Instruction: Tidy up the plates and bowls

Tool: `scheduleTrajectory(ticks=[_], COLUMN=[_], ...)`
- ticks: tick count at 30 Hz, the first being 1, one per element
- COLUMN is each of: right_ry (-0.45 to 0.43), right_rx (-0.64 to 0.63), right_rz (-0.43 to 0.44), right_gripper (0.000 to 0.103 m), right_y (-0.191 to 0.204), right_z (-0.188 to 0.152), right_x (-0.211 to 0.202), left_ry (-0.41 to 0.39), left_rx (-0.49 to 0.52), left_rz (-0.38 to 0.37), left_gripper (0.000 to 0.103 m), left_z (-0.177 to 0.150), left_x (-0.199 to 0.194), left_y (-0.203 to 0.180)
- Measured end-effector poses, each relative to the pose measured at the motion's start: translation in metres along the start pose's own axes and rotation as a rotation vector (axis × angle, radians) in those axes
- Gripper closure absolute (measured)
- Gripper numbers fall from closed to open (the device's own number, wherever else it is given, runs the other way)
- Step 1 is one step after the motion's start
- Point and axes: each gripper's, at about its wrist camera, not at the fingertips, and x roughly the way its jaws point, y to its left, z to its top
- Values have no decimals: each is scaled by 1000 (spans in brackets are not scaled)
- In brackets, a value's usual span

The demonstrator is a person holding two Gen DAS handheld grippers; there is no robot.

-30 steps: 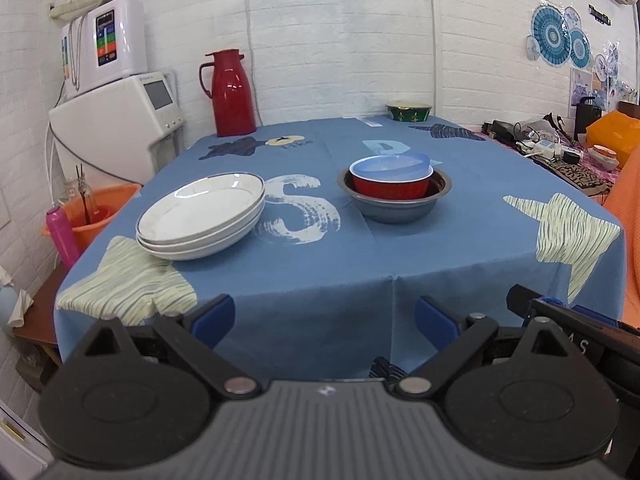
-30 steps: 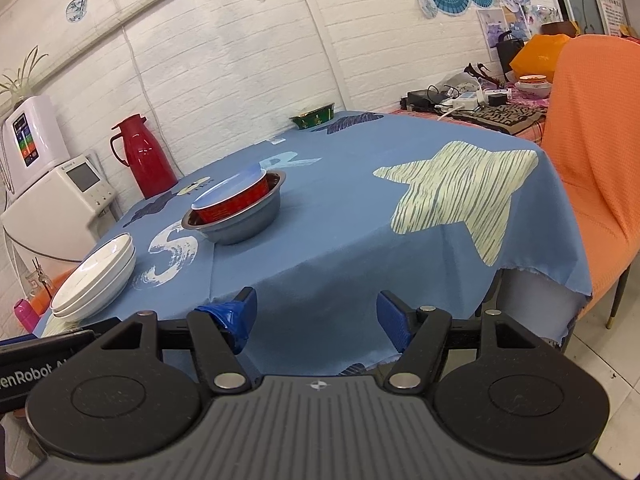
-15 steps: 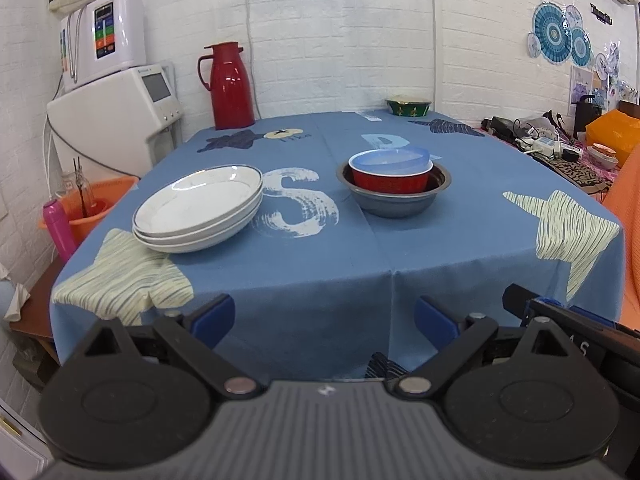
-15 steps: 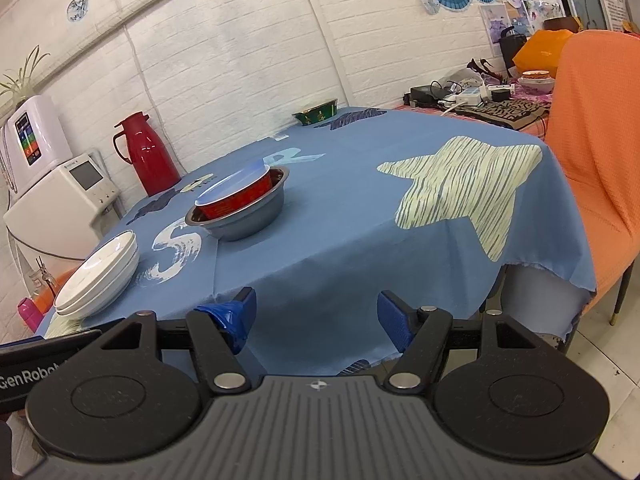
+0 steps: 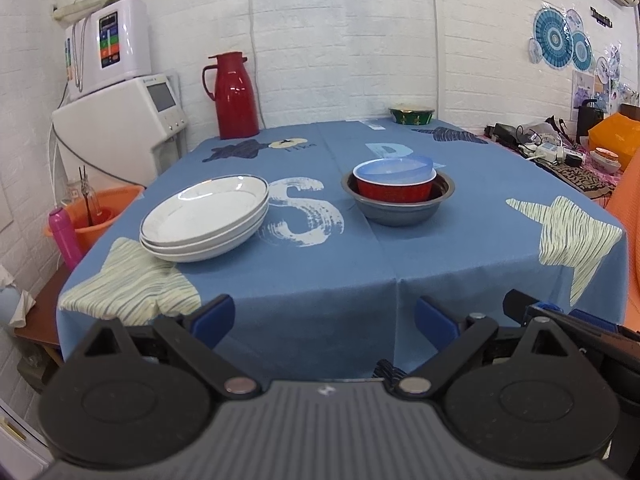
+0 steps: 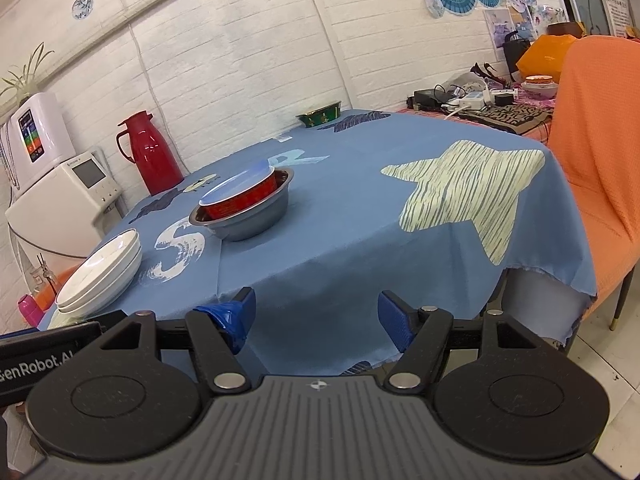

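Both grippers hang off the near edge of the table [image 5: 320, 280], well short of any dish. The left gripper [image 5: 323, 318] has its jaws spread wide with nothing between them; the right gripper [image 6: 316, 314] is the same, wide and empty.

To my eye the sorting looks done or nearly so: plates in one pile, bowls nested in another. If a step remains, it is a tidy-up or a retreat. Any nudge should come in low and level at a rim, one hand at a time, since the blue bowl [image 5: 394, 169] sits a little tilted in its nest and could slide. The cloth overhangs the edge and could be dragged by a finger, so I'd keep the jaws above it.

The count, as I see it:
- Plates [image 5: 205, 215]: three white ones, stacked, toward the near left corner, partly on a pale star print.
- Nested bowls: three, near the middle of the table, with the metal bowl [image 5: 398, 206] lowest, the red bowl [image 5: 394, 192] in it, and the blue one on top.
- One green bowl [image 5: 412, 115] at the far edge, apart from the rest.
- One red jug [image 5: 234, 96] at the far left corner.
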Motion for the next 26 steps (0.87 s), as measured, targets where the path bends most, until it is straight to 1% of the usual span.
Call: scheduleTrajectory(ticks=[5, 10, 13, 18, 20, 26], right_ry=[12, 4, 14, 18, 21, 25], right_rx=[7, -3, -1, -10, -7, -15], right_rz=[3, 2, 5, 6, 7, 11], right_gripper=[49, 49, 49, 49, 48, 48], right_y=[-1, 1, 1, 2, 2, 4], right_z=[-1, -1, -2, -3, -3, -5], right_x=[2, 1, 3, 4, 5, 5], left_ry=[30, 13, 24, 27, 17, -54], left_rx=[-6, -5, -6, 1, 4, -6], left_rz=[-12, -3, -7, 8, 13, 32], left_gripper=[7, 7, 7, 7, 7, 7], left_z=[-1, -1, -3, -4, -4, -5], left_x=[5, 3, 5, 8, 7, 1], left_y=[0, 2, 3, 3, 4, 8])
